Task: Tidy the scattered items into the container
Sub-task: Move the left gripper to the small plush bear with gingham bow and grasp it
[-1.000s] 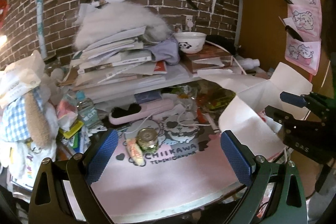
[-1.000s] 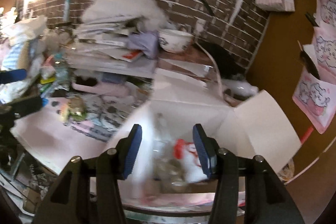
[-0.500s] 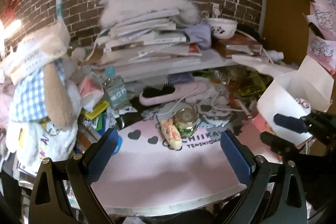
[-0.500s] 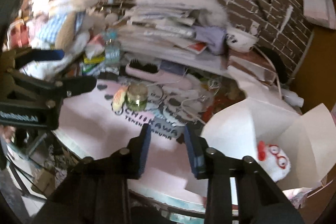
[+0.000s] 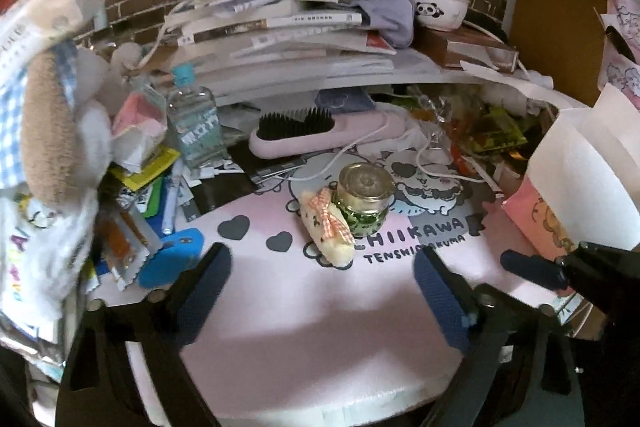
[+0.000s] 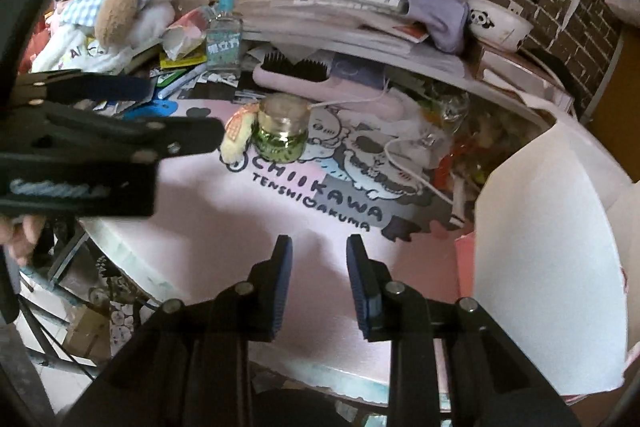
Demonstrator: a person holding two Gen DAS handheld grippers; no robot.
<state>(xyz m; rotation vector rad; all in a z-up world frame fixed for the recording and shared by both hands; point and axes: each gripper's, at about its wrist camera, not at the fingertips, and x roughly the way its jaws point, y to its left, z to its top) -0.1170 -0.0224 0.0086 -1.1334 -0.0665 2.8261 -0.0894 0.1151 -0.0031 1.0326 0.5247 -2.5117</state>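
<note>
Both your tongs are hovering empty over the pink counter [image 5: 304, 327], near the jar.

Your left tongs [image 5: 322, 291] are gaping wide, your right tongs [image 6: 319, 283] are standing partly spread, neither pinching anything. The glass jar [image 5: 363, 197] with its gold lid is sitting upright beyond them, a small plush charm [image 5: 328, 227] with a checked bow touching its left side. The white paper container [image 6: 548, 259] is standing well to the jar's right.
</note>
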